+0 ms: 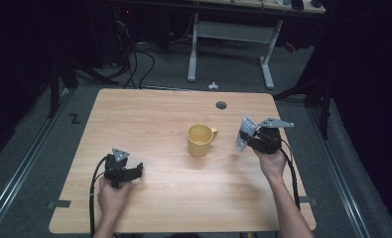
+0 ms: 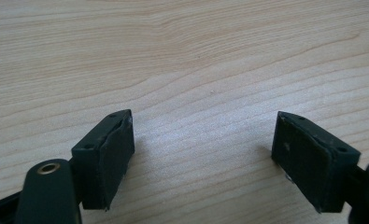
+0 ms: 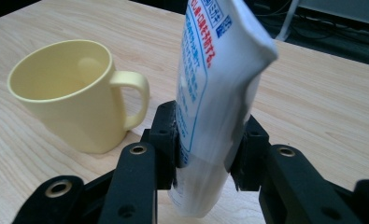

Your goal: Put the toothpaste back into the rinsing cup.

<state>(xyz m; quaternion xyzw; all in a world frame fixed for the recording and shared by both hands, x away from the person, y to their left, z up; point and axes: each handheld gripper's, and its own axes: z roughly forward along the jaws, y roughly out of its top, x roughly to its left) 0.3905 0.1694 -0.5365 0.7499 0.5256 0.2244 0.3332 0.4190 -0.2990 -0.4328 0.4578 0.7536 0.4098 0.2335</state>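
A pale yellow mug stands upright near the table's middle, its handle turned to the right, and it looks empty. To its right my right gripper is shut on a white packet with blue and red print, held upright above the table. In the right gripper view the packet is pinched across its lower half, just right of the mug's handle. My left gripper rests low near the front left of the table, open, with bare wood between its pads.
The wooden table has a round cable hole near its far edge. Beyond it stand a white-legged desk and loose cables on the grey floor. Dark rails run along both sides of the table.
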